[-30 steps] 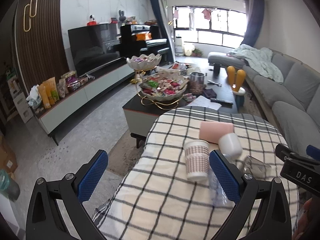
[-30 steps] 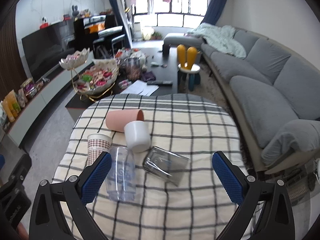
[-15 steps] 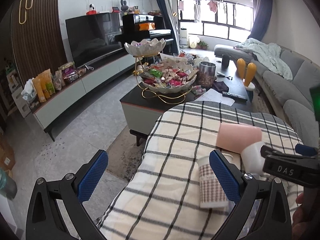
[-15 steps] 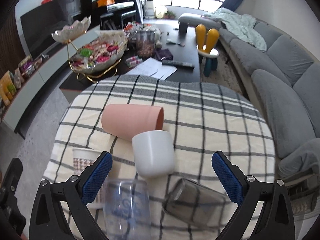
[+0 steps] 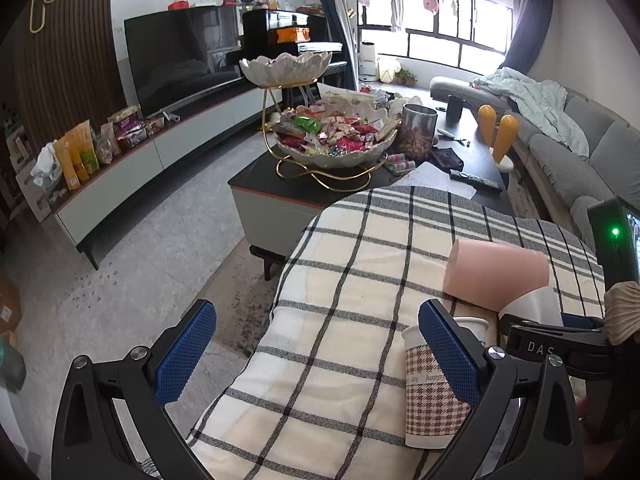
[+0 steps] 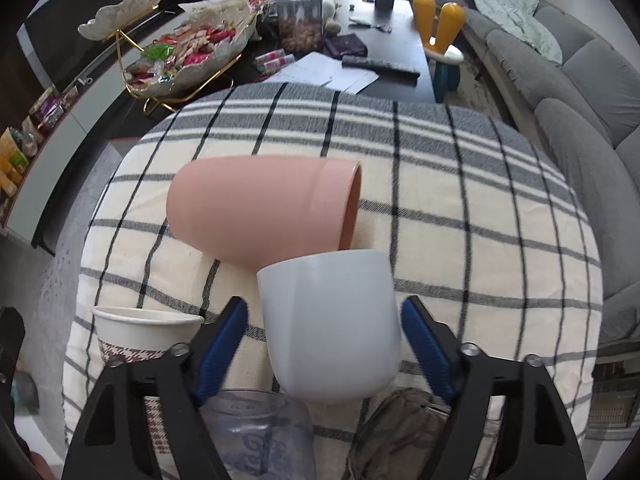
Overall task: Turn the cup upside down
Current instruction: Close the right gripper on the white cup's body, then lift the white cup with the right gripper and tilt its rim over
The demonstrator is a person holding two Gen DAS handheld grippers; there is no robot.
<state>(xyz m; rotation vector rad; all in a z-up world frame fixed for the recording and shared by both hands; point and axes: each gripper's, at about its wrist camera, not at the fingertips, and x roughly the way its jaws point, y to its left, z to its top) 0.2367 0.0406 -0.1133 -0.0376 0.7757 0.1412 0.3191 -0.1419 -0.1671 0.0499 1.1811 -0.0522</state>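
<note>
A white cup [image 6: 332, 320] lies on its side on the checked tablecloth [image 6: 460, 220], between the blue pads of my right gripper [image 6: 324, 340]. The jaws stand partly closed around it with small gaps on both sides. A pink cup [image 6: 260, 212] lies on its side just behind it. A paper cup with a brown houndstooth band [image 5: 436, 392] stands upright at the left. My left gripper [image 5: 316, 356] is open and empty, and its right pad stands in front of the paper cup. The right gripper also shows at the right of the left wrist view [image 5: 556, 344].
A clear glass [image 6: 256, 436] and a smoky glass [image 6: 400, 432] lie near the table's front edge. Behind the table is a dark coffee table [image 5: 280, 184] with a snack bowl stand [image 5: 332, 140]. A grey sofa [image 6: 580, 92] runs along the right.
My right gripper has moved forward and down onto the white cup and its jaws have narrowed around it. My left gripper has moved forward and left, staying open.
</note>
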